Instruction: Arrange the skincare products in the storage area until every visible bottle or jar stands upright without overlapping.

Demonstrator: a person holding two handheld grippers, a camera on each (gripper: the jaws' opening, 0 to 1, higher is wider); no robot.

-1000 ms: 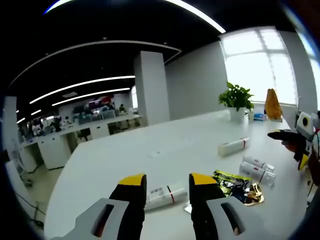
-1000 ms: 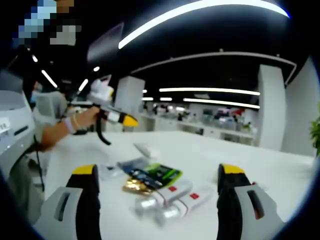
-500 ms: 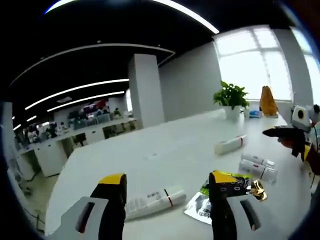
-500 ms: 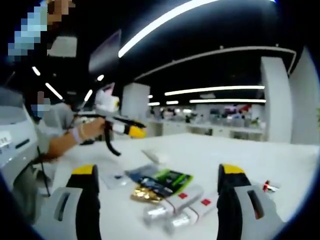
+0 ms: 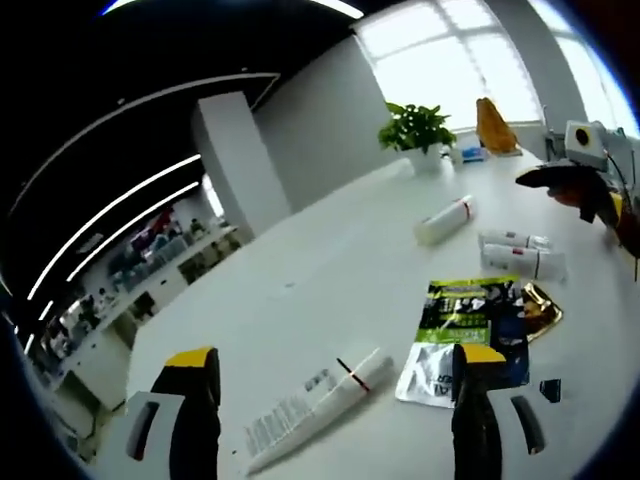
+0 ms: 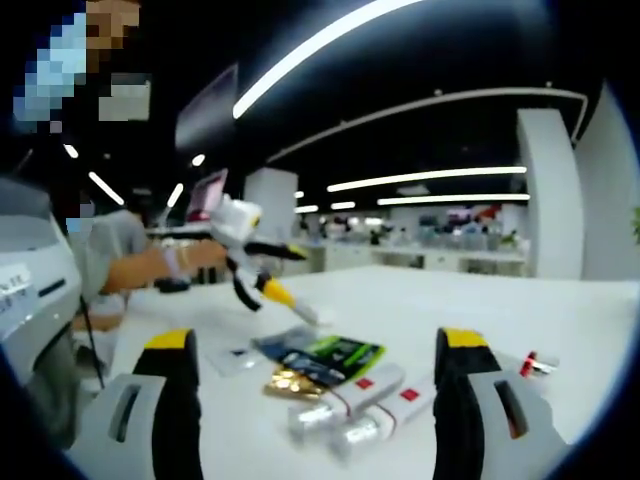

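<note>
My left gripper (image 5: 335, 355) is open wide just above a white tube with a red band (image 5: 320, 405) lying flat on the white table (image 5: 300, 280). Beyond it lie a green-and-black sachet (image 5: 470, 310), a gold sachet (image 5: 540, 305), two capped tubes side by side (image 5: 520, 255) and another white tube (image 5: 443, 220). My right gripper (image 6: 318, 340) is open and holds nothing; the same two tubes (image 6: 360, 405) lie on their sides between its jaws, behind them the sachets (image 6: 325, 358). In the right gripper view the left gripper (image 6: 255, 265) tilts down toward the table.
A potted plant (image 5: 415, 125) and an orange object (image 5: 492, 125) stand at the table's far end by the window. A person's hand and sleeve (image 6: 150, 268) reach in from the left. A small red-capped tube (image 6: 535, 365) lies at the right. A grey machine (image 6: 30, 290) stands at the left.
My left gripper's jaws have spread wider and it has tipped down toward the white tube; its whole view has rolled. The right gripper stays open and nearly still.
</note>
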